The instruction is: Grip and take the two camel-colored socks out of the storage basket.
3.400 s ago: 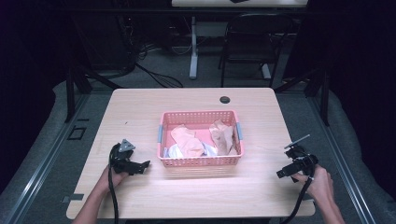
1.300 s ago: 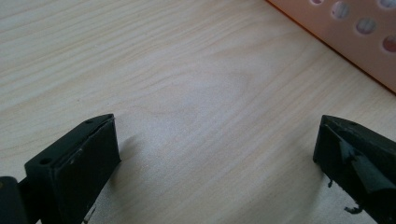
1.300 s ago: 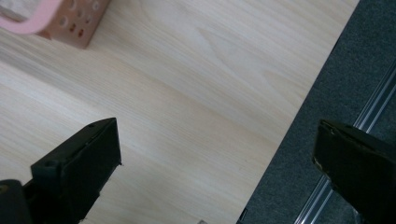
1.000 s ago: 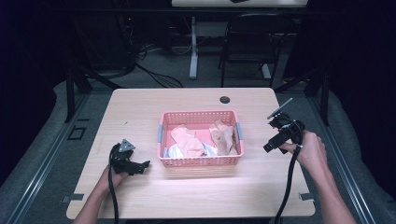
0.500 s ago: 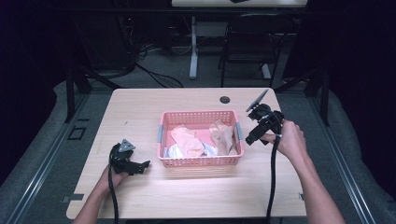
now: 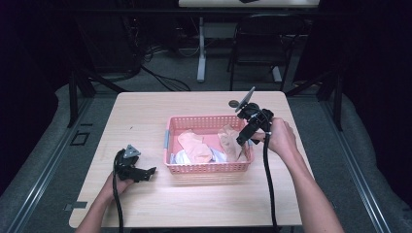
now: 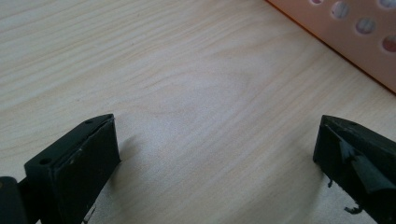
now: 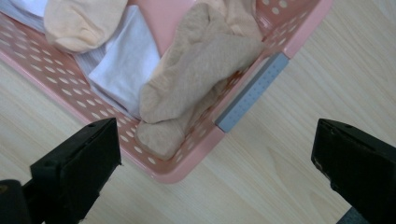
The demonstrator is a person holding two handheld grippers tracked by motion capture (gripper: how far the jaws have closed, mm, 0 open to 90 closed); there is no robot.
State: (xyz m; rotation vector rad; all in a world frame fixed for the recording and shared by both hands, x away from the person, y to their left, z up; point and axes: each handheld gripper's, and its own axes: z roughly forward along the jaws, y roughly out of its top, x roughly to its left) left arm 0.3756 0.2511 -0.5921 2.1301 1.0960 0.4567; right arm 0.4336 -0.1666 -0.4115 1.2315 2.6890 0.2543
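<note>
A pink perforated basket [image 6: 209, 168] sits mid-table, holding a tan sock [image 6: 228, 141], a peach sock [image 6: 194, 147] and white cloth [image 6: 178, 158]. My right gripper [image 6: 243, 139] hangs open over the basket's right end, jaws pointing down and wide apart. In the right gripper view [image 8: 215, 140], the tan sock [image 8: 201, 70] lies against the basket corner [image 8: 187, 175] beside a grey handle [image 8: 252, 93], with white cloth [image 8: 123, 60] and the peach sock [image 8: 79, 18] farther in. My left gripper [image 6: 145, 172] rests open on the table left of the basket, empty [image 7: 217, 135].
A small dark disc [image 6: 234, 103] lies on the wooden table [image 6: 145, 121] beyond the basket. The basket's wall [image 7: 345, 37] stands just ahead of the left gripper. A chair and cables stand on the floor behind the table.
My right gripper has moved from the table's front right edge up and leftward to above the basket's right end. The left gripper has stayed put.
</note>
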